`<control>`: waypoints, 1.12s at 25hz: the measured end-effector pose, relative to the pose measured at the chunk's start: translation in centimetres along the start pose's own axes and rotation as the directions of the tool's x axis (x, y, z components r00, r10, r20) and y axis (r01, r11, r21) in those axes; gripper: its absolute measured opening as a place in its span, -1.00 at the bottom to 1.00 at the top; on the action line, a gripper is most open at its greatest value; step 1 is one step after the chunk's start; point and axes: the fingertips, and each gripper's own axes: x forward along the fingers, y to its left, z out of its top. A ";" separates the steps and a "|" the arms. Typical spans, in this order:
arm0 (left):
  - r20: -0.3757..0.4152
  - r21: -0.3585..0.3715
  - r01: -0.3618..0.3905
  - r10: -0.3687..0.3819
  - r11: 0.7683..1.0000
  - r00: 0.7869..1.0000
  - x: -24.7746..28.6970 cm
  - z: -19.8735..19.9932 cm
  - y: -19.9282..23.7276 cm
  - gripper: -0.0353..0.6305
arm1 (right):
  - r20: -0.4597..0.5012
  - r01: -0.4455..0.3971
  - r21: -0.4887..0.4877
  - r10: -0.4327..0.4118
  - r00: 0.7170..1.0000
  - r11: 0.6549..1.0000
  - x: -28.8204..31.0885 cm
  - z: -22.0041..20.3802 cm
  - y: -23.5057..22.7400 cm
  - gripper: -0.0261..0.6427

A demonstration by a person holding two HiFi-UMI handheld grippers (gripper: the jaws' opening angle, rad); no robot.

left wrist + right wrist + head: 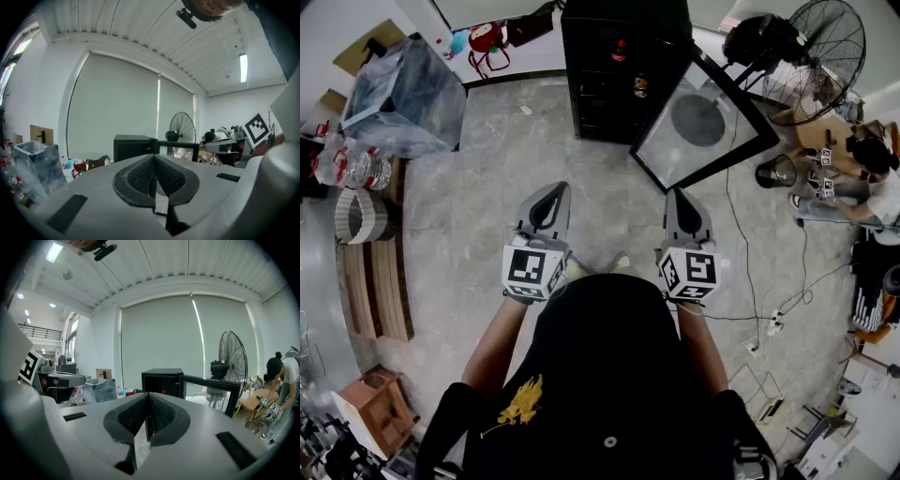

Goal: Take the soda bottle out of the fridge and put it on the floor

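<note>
Head view: grey stone floor (487,216), black fridge (619,75) at far side w/ door (703,122) swung open, fan (825,47) to its right; left gripper (554,192) & right gripper (678,197) over floor, well apart from fridge. Left gripper view: jaws pressed together, nothing btw them. Right gripper view: jaws together too, empty; soda bottle (164,391) just a red speck inside fridge, axis & heading too small to tell.

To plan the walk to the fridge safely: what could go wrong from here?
The open fridge door juts out on the right; the right gripper may bump it. A cable crosses the floor at the right: a trip risk. The left gripper and right gripper are shut, and must open before grasping.
</note>
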 end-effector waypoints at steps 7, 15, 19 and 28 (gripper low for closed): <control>0.014 0.005 -0.008 0.008 1.000 1.000 -0.4 0.2 0.7 -0.84 | 0.012 0.001 -0.002 -0.001 1.000 1.000 0.0 0.2 0.8 -0.93; 0.009 0.003 -0.006 0.005 1.000 1.000 -0.4 0.2 0.9 -0.84 | 0.028 0.031 0.011 -0.031 0.999 0.999 -0.3 0.5 0.2 -0.93; 0.006 0.000 -0.009 0.009 1.000 1.000 -0.6 -0.1 1.2 -0.84 | 0.026 0.037 0.008 -0.037 0.999 0.999 -0.2 0.4 0.2 -0.93; 0.012 -0.012 -0.023 0.023 1.000 1.000 -2.5 -0.8 3.8 -0.84 | 0.012 0.048 0.007 -0.048 0.999 0.999 0.1 0.2 2.2 -0.93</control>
